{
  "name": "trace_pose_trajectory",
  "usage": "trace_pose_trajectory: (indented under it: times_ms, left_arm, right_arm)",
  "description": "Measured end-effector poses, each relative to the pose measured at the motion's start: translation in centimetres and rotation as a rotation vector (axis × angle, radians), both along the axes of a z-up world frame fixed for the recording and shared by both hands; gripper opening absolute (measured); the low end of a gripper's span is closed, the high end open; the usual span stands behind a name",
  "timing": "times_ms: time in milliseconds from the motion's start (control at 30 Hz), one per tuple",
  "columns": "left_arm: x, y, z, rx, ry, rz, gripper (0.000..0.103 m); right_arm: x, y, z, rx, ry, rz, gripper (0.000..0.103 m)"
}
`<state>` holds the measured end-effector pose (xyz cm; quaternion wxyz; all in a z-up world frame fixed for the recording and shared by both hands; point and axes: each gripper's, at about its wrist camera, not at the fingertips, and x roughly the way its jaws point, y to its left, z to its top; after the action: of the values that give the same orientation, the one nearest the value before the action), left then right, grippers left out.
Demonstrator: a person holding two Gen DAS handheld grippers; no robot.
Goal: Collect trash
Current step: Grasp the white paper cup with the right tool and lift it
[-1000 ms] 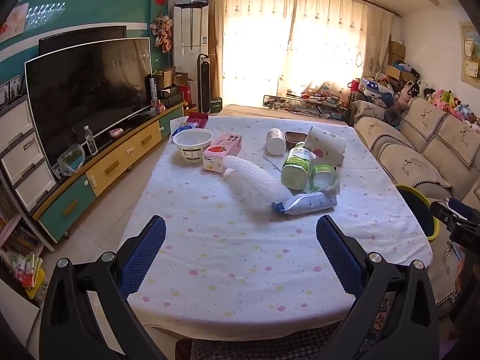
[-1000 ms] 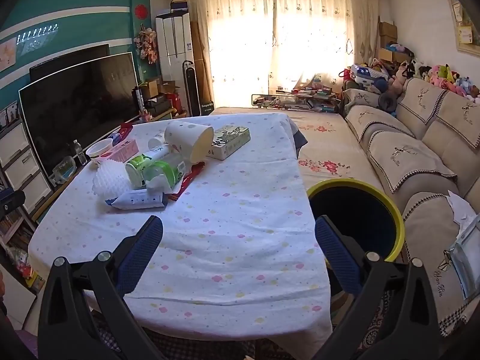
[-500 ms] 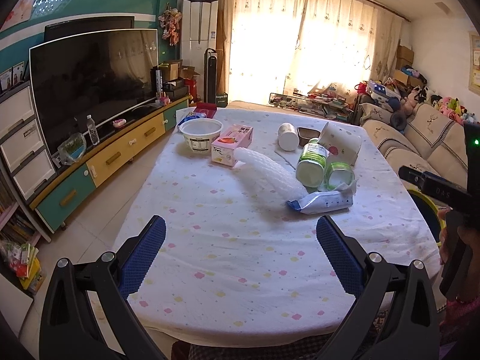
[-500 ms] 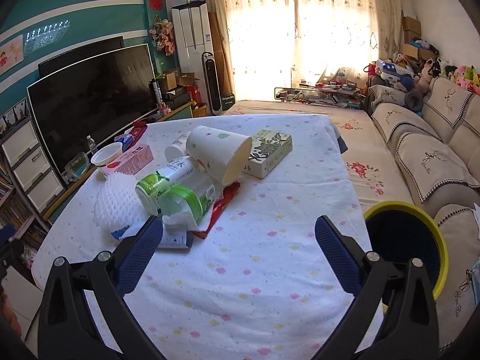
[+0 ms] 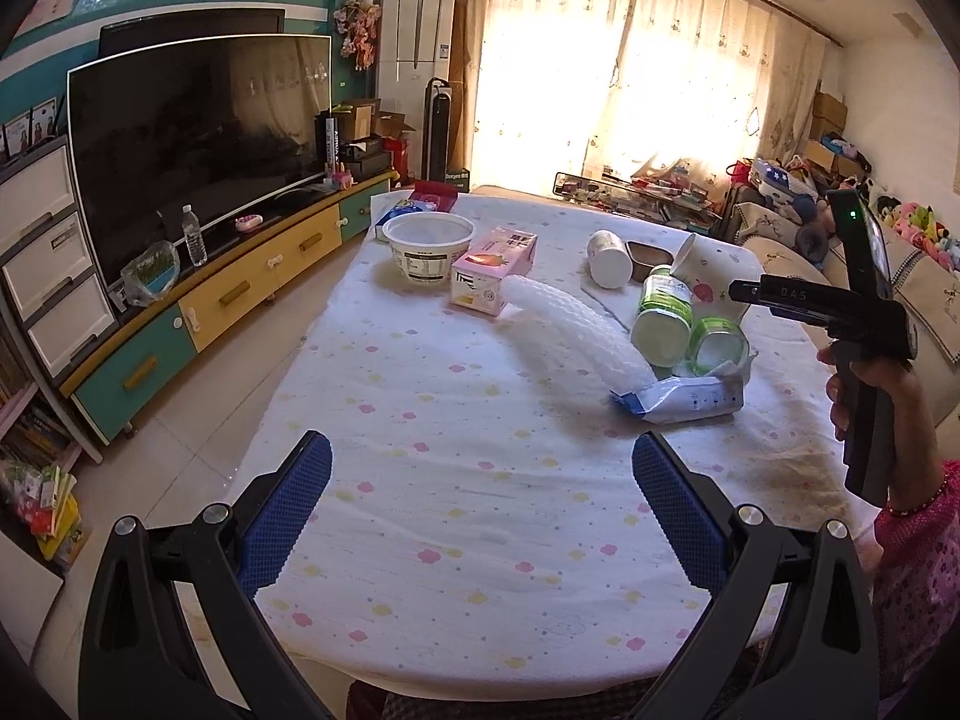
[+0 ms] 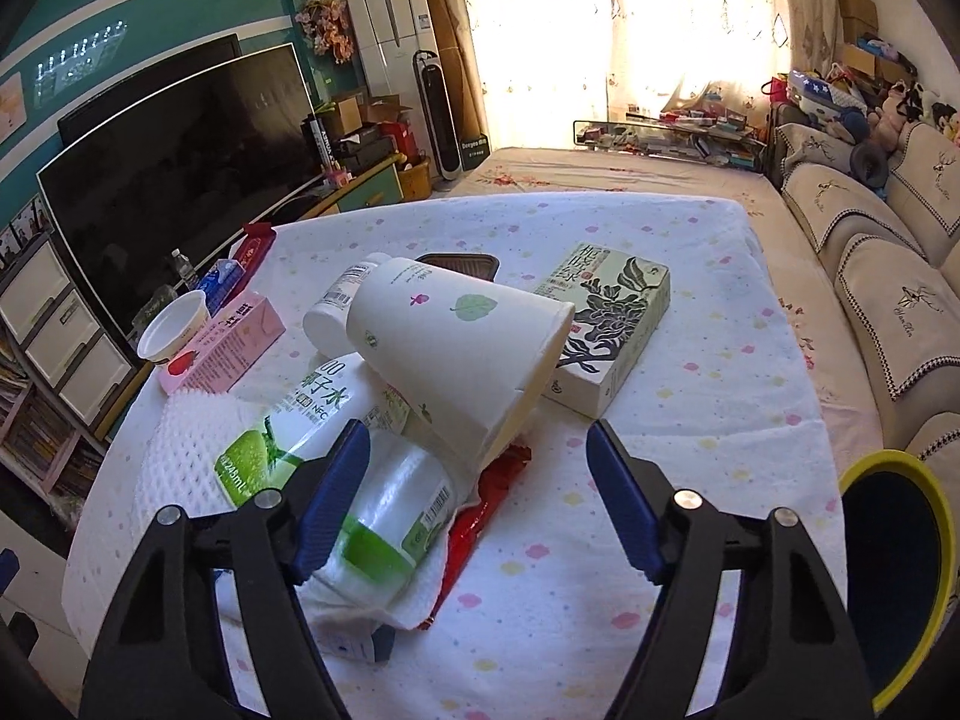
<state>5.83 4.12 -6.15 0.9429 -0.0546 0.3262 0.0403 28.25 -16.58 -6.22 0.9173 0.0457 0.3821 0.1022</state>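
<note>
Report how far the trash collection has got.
Nothing looks collected yet: the paper cup, the green-label bottles and the wipes pack lie on the table. Both the left tongs and the right tongs are open and empty, the right nearing the cup. The yellow-rimmed bin waits beside it.

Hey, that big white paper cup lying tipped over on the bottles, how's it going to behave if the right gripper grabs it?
The paper cup looks empty and thin-walled, so probably light and easy to crush under a firm squeeze. It lies tilted on the green-label bottles, so a nudge may roll it off. The right gripper is open just before its rim.
</note>
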Motion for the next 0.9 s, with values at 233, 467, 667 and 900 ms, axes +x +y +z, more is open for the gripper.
trace_pose_trajectory:
  times_ms: [233, 467, 667, 900]
  left_arm:
    - [0.6, 0.5, -0.6, -0.007, 0.021, 0.008, 0.099]
    - [1.1, 0.7, -1.1, -0.013, 0.033, 0.008, 0.099]
    - [1.2, 0.4, -1.1, -0.007, 0.036, 0.000, 0.099]
    - [1.0, 0.0, -0.8, 0.001, 0.025, -0.009, 0.099]
  right_arm:
    - [2.3, 0.7, -1.1, 0.025, 0.051, 0.022, 0.048]
    - [1.4, 1.2, -0.2, 0.031, 0.004, 0.068, 0.004]
    - [-1.1, 0.6, 2.0, 0.065, -0.070, 0.097, 0.003]
    - [-6.3, -2.1, 5.1, 0.087, -0.166, 0.062, 0.003]
